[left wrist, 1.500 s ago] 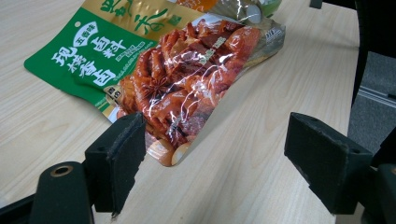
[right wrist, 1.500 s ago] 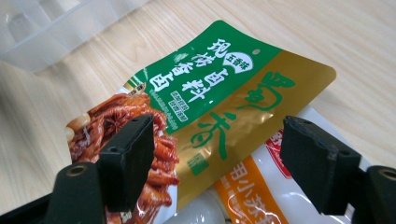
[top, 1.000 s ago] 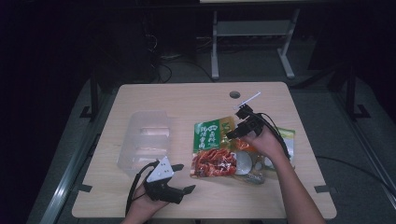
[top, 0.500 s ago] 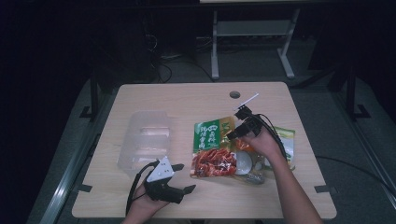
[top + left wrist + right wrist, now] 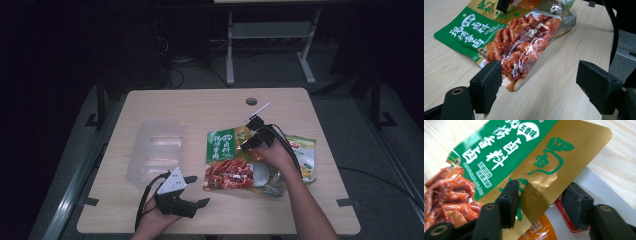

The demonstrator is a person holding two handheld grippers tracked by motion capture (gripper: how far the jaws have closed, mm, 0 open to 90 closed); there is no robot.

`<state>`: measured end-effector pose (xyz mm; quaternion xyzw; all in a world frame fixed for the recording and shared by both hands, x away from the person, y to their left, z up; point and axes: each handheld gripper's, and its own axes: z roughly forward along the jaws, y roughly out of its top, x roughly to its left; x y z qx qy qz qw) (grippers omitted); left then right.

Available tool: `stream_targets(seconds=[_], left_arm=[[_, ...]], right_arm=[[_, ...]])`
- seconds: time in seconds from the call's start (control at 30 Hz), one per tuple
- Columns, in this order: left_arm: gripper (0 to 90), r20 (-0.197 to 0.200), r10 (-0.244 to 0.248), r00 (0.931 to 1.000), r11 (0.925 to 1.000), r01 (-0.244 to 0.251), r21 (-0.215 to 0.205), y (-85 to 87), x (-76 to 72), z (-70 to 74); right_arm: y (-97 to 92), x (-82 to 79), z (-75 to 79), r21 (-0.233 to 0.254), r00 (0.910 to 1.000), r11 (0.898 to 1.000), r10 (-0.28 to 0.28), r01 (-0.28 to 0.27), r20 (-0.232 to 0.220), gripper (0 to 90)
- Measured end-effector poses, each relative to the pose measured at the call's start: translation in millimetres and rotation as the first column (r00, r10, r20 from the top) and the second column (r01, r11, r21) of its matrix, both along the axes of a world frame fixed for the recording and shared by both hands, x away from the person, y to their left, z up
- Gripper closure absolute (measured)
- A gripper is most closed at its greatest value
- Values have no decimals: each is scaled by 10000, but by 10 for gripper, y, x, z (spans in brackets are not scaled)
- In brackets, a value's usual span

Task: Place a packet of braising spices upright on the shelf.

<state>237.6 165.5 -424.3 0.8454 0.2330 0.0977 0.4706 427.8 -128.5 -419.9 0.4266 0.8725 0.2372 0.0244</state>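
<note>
1. Looking down from the high view, the green and gold sauce packet [image 5: 227, 160] is seen lying flat near the middle of the table [image 5: 200, 105], partly over a white packet [image 5: 304, 155]. The right tongs [image 5: 256, 134] are set at its top right edge, the left tongs [image 5: 192, 200] rest near the table's front edge, and a clear plastic tray [image 5: 152, 150] stands well apart at the left. If the packet is lifted by one corner, it could swing or drag the packet beneath

2. In the left gripper view, the left tongs [image 5: 539, 82] are held wide and hold nothing; the packet [image 5: 506, 45] lies just ahead. A careless push could slide it away

3. In the right gripper view, the right tongs [image 5: 540, 202] have just been closing, with the packet's gold edge [image 5: 541, 192] between the jaws; whether both pads press yet cannot be told. A thin, glossy edge may slip out, or the white packet [image 5: 584, 185] below may be pinched too
</note>
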Motion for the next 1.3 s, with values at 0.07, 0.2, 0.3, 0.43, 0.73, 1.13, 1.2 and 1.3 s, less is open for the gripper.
stream_targets(seconds=[0.07,0.2,0.3,0.43,0.73,1.13,1.2,1.3], left_arm=[[209,0,-13,10000,10000,13,37,-2,2,1],[210,-64,45,10000,10000,-45,-6,-8,7,-9],[212,-54,53,10000,10000,-53,-27,-11,8,-9],[218,-151,57,9999,10000,-58,-44,-16,9,-11],[216,-418,193,9989,9994,-204,-269,-26,27,-8],[216,-627,288,9976,9984,-318,-462,-118,56,15],[215,-724,341,9968,9981,-377,-491,-148,86,15],[215,-891,356,9954,9975,-409,-582,-177,113,13]], right_arm=[[2,2,-4,19,10000,10000,33,-33,-41,601],[-4,4,-2,79,10000,10000,38,-38,-18,666],[-24,14,1,278,9999,9996,55,-52,-115,759],[-45,9,4,715,10000,9974,46,-40,-80,872],[-10,-116,196,901,9946,9928,726,-792,745,900],[-165,-468,517,2228,9723,9644,943,-1426,2139,900],[-204,-540,577,2282,9656,9611,993,-1556,2402,900],[-236,-599,619,2263,9595,9605,994,-1617,2635,900]])
